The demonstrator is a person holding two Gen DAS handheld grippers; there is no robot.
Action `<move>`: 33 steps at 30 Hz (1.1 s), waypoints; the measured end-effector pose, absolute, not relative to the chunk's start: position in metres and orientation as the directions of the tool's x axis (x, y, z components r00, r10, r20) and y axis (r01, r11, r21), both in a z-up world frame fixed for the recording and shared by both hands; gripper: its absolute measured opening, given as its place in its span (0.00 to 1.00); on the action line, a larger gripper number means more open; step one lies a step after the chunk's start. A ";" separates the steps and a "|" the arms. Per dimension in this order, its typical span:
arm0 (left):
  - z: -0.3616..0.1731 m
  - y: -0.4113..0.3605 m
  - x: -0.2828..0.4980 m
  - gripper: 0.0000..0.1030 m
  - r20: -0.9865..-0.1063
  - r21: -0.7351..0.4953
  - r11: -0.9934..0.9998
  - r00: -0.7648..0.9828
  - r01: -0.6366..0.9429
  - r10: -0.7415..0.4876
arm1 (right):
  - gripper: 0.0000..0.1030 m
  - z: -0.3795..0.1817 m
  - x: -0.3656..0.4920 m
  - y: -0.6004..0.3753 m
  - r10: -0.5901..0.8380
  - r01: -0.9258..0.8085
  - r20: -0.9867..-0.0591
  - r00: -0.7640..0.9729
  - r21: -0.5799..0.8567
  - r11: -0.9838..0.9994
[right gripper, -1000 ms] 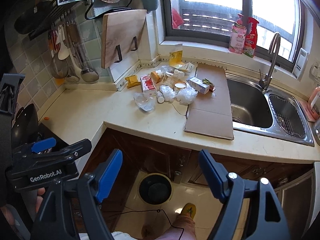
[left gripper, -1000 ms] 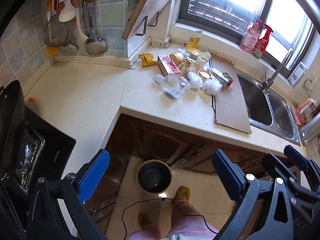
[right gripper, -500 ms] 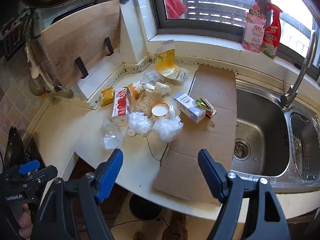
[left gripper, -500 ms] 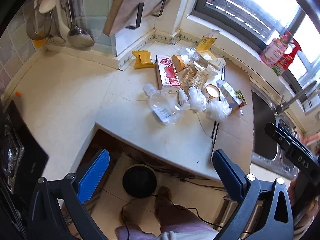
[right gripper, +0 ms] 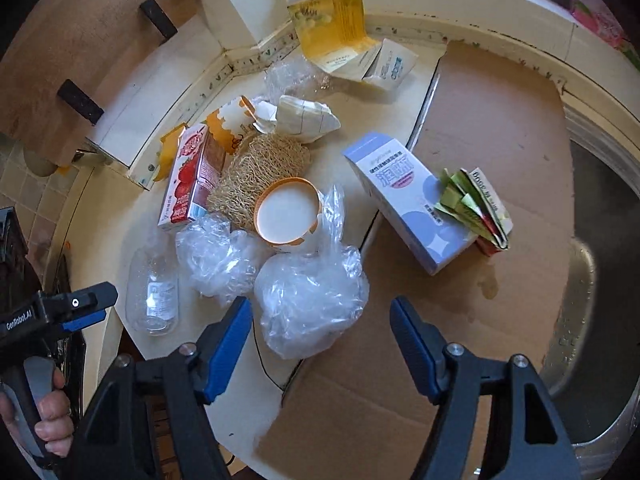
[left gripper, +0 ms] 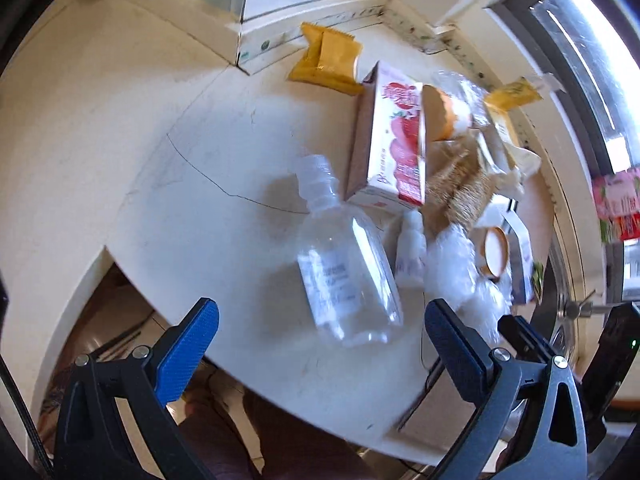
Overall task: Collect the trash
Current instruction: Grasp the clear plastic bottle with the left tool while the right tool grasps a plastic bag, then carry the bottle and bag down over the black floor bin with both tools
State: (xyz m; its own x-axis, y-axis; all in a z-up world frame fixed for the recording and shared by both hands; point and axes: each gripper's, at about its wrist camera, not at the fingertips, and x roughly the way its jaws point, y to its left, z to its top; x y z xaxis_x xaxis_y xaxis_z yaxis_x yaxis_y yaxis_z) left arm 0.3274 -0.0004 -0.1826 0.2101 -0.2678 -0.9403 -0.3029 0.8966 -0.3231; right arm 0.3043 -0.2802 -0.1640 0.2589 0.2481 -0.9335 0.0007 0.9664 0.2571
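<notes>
The right gripper has its jaws spread and empty; they have just been narrowing. One of two crumpled plastic bags sits just ahead between its fingers, untouched.

The left gripper is spread wide, holding nothing, with one clear bottle lying just ahead. Beyond it a red carton half hides blurred litter, and the cardboard sheet is cut off by the frame.
</notes>
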 end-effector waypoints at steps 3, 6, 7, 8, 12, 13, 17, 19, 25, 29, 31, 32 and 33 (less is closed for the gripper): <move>-0.205 -0.002 0.338 0.99 -0.935 -0.351 0.870 0.170 -0.345 -0.310 | 0.70 -0.176 0.311 -0.280 0.265 -0.010 -0.936 0.232 0.270 0.963; -0.219 -0.004 0.341 0.99 -0.937 -0.349 0.860 0.151 -0.373 -0.315 | 0.63 -0.184 0.315 -0.279 0.295 -0.009 -0.933 0.208 0.300 0.954; -0.224 -0.005 0.344 0.98 -0.939 -0.344 0.858 0.148 -0.381 -0.311 | 0.56 -0.187 0.316 -0.279 0.313 -0.009 -0.929 0.196 0.318 0.948; -0.225 -0.005 0.343 0.97 -0.939 -0.344 0.857 0.147 -0.385 -0.311 | 0.53 -0.190 0.317 -0.280 0.334 -0.008 -0.924 0.183 0.339 0.941; -0.232 -0.005 0.346 0.85 -0.936 -0.351 0.848 0.158 -0.398 -0.313 | 0.36 -0.190 0.315 -0.279 0.358 -0.022 -0.915 0.185 0.360 0.933; -0.231 -0.007 0.346 0.76 -0.935 -0.354 0.849 0.168 -0.393 -0.312 | 0.32 -0.189 0.314 -0.279 0.365 -0.028 -0.912 0.187 0.367 0.930; -0.230 -0.012 0.346 0.51 -0.927 -0.374 0.847 0.170 -0.377 -0.333 | 0.25 -0.180 0.305 -0.275 0.357 -0.059 -0.909 0.216 0.352 0.934; -0.225 -0.014 0.341 0.50 -0.929 -0.367 0.854 0.192 -0.369 -0.316 | 0.23 -0.176 0.298 -0.276 0.362 -0.067 -0.904 0.228 0.356 0.932; -0.193 -0.018 0.314 0.50 -0.929 -0.329 0.897 0.270 -0.293 -0.253 | 0.21 -0.160 0.278 -0.277 0.367 -0.062 -0.890 0.269 0.364 0.929; -0.167 -0.016 0.287 0.50 -0.921 -0.305 0.922 0.319 -0.239 -0.222 | 0.20 -0.148 0.261 -0.278 0.365 -0.051 -0.882 0.299 0.367 0.929; -0.150 -0.015 0.271 0.50 -0.913 -0.300 0.931 0.347 -0.209 -0.216 | 0.19 -0.140 0.250 -0.276 0.357 -0.051 -0.878 0.319 0.361 0.931; -0.144 -0.012 0.263 0.50 -0.909 -0.301 0.932 0.356 -0.199 -0.218 | 0.19 -0.135 0.244 -0.274 0.350 -0.051 -0.875 0.333 0.354 0.934; -0.136 -0.008 0.253 0.50 -0.902 -0.307 0.934 0.369 -0.185 -0.223 | 0.19 -0.131 0.239 -0.273 0.346 -0.050 -0.873 0.343 0.351 0.935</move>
